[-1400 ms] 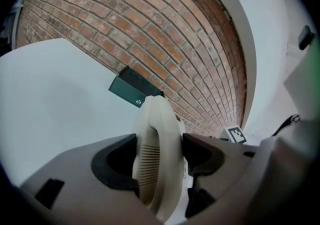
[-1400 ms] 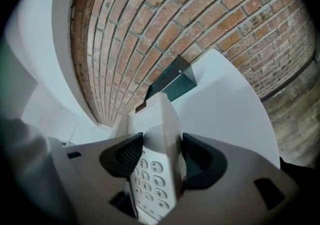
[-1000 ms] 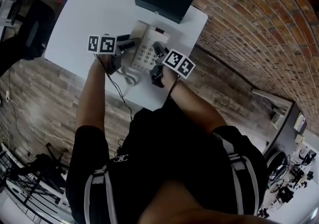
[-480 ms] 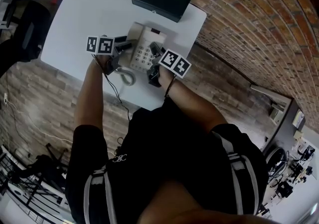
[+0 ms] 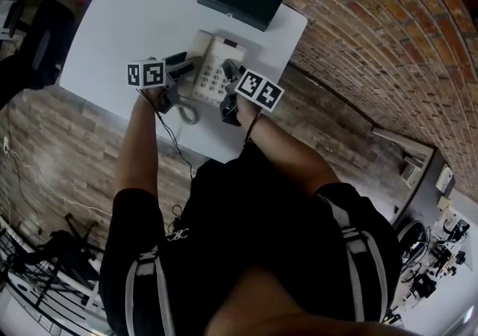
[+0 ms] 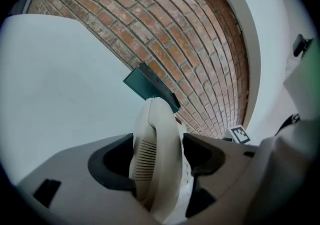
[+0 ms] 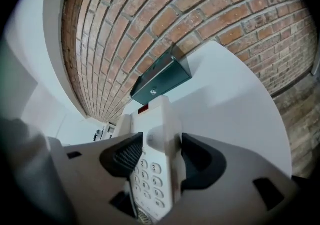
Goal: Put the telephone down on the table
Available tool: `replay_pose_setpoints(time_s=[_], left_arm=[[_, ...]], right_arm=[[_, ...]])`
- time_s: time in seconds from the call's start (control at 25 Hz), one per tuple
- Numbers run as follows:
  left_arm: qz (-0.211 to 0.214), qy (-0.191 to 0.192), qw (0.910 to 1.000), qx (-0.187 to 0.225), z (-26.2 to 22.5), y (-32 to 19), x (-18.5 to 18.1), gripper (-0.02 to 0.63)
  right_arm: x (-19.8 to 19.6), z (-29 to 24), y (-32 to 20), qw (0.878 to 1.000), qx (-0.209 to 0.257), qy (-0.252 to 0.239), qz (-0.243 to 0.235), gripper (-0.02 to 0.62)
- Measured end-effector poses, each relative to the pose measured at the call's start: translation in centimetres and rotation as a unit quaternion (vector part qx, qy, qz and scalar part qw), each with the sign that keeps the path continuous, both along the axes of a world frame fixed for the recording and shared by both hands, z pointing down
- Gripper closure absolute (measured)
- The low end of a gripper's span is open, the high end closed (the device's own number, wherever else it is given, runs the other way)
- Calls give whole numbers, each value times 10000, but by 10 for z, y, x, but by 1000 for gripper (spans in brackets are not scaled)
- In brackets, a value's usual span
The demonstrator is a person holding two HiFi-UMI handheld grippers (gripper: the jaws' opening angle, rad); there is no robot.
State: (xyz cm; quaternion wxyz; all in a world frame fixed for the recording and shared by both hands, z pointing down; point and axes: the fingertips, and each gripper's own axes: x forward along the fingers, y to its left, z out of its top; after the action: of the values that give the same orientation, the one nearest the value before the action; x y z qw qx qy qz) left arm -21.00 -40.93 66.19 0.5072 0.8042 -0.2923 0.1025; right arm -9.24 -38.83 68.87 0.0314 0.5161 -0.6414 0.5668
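At the worktop (image 5: pixel 127 21), left hand-held gripper (image 6: pixel 157 160) clamps the handset (image 6: pixel 155 134), right hand-held gripper (image 7: pixel 157 156) the telephone base (image 7: pixel 156 119), seemingly steadying both for set-down.

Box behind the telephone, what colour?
Dark teal box, reading near black from above; it shows best in the right gripper view.

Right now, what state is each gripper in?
Left gripper: shut on the telephone handset.
Right gripper: shut on the telephone base.

Keypad digits 2–9 on telephone (image 7: pixel 159 119)
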Motion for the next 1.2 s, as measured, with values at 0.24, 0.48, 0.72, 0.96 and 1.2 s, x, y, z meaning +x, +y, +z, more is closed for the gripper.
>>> replay_pose_setpoints(time_s=[0.24, 0.48, 0.72, 0.96, 1.2], left_arm=[[-664, -347, 9958, 529, -23, 1, -20, 310], [-1605, -1455, 9668, 1356, -69, 10, -52, 572], [-2307, -2059, 9299, 1994, -130, 42, -60, 601], [-2707, -2619, 8750, 3042, -212, 86, -57, 601], [-3150, -2660, 8423, 3472, -253, 131, -51, 601]], right_arm=[[15, -27, -2, 9971, 672, 316, -150, 384], [28, -69, 0, 9799, 1715, 841, -575, 582], [-4, -142, 12, 9274, 3171, 1185, -1589, 597], [-19, -216, 30, 8893, 3990, 1415, -1727, 597], [-6, -272, 55, 8640, 4623, 1406, -1413, 597]])
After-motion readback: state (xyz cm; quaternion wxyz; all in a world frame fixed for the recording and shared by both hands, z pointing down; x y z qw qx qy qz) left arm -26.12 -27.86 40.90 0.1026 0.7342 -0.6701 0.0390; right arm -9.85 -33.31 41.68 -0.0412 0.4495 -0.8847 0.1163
